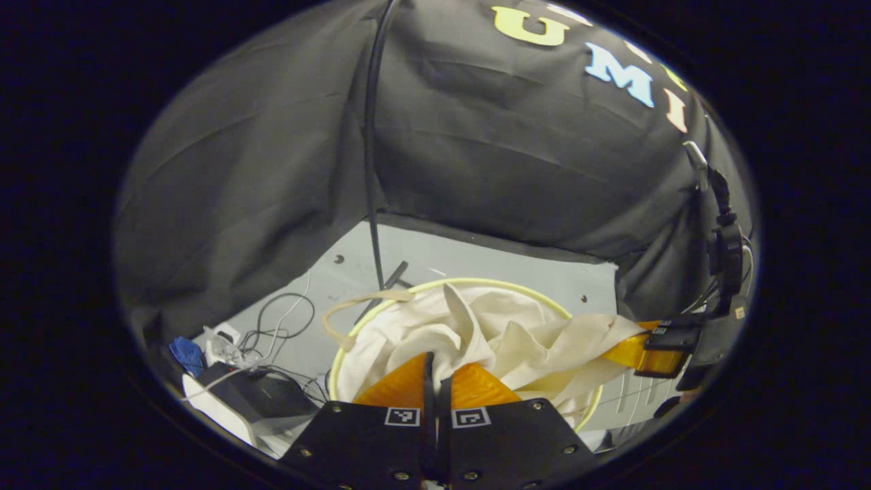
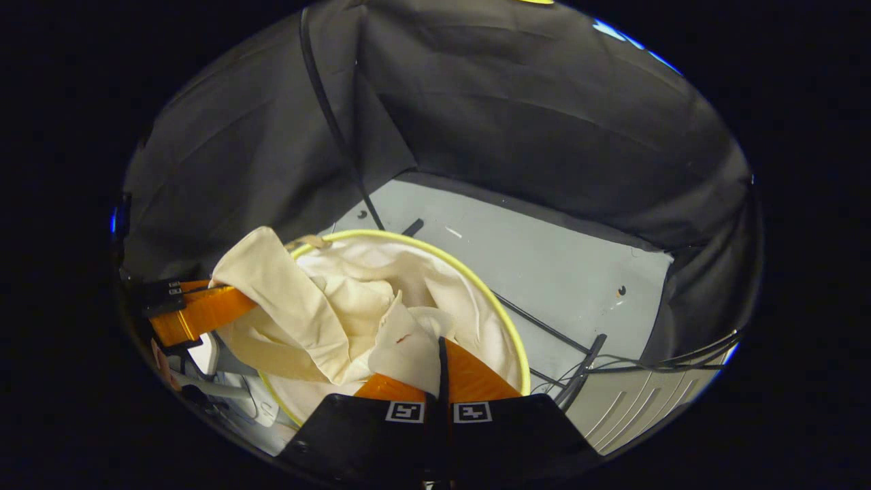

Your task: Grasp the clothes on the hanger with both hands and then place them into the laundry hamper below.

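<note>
Left gripper: bottom of left gripper view, fingers clenched on a fold of the cream garment; cloth pinched between both.
Right gripper: bottom of right gripper view, fingers clamped on another fold of the garment; also seen at right of left gripper view, gripping the garment's far end.
Writing: square black-and-white marker tags on each gripper body; no readable brand or label on cloth.
Garment: bunched in and over the hamper mouth; long axis ran gripper to gripper, one end draped out past the yellow rim.
Hamper: round, cream liner, on grey floor.
Floor clutter: cables, white box, blue item at left.
Far: black cloth wall, thin black pole upright behind hamper.
</note>
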Demonstrator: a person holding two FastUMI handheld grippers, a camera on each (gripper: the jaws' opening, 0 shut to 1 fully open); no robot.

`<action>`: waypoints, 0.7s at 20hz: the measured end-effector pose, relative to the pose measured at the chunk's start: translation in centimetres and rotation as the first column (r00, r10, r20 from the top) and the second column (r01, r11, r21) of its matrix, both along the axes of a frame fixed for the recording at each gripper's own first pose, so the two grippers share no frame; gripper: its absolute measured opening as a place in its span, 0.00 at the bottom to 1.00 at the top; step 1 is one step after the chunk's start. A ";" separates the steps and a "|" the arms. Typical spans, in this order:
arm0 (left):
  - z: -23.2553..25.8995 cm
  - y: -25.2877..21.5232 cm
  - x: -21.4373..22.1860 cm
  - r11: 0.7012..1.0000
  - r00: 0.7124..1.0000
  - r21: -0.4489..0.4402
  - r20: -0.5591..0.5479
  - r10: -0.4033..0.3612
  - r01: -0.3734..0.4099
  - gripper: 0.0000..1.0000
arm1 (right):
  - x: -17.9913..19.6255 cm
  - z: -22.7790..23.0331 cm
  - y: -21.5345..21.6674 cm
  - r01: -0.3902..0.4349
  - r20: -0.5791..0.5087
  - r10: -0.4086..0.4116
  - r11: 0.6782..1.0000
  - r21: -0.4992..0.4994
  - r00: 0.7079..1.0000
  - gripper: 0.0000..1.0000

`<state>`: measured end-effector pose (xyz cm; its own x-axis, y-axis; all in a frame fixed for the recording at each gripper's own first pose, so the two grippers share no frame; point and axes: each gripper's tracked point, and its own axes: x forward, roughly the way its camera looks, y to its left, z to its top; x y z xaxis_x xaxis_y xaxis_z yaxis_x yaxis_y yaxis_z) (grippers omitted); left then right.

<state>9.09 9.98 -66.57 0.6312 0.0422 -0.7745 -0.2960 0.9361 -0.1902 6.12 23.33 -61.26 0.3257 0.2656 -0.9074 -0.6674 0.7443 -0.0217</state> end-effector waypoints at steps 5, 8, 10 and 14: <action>-4.3 -0.4 -0.2 1.000 0.994 0.010 -0.108 0.029 -0.028 0.02 | -1.4 -3.7 0.6 -0.078 -0.055 0.074 0.995 -0.058 0.996 0.00; -5.4 -0.7 0.1 1.000 0.991 0.006 -0.130 0.022 -0.022 0.02 | -2.0 -4.1 0.6 -0.062 -0.090 0.057 0.997 -0.052 0.994 0.02; -5.7 -0.6 0.1 1.000 0.990 0.010 -0.141 0.016 -0.014 0.04 | -2.1 -4.2 0.5 -0.025 -0.105 0.020 0.999 -0.047 0.994 0.02; -5.8 -0.3 -0.2 1.000 0.985 0.024 -0.172 -0.010 0.015 0.03 | -2.0 -4.7 0.3 0.024 -0.120 -0.030 0.999 -0.048 0.992 0.02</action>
<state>8.86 9.73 -72.37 0.4895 0.0563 -0.8702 -0.3105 0.9437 -0.1137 4.15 23.58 -65.93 0.2192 0.2148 -0.9518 -0.6470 0.7621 0.0230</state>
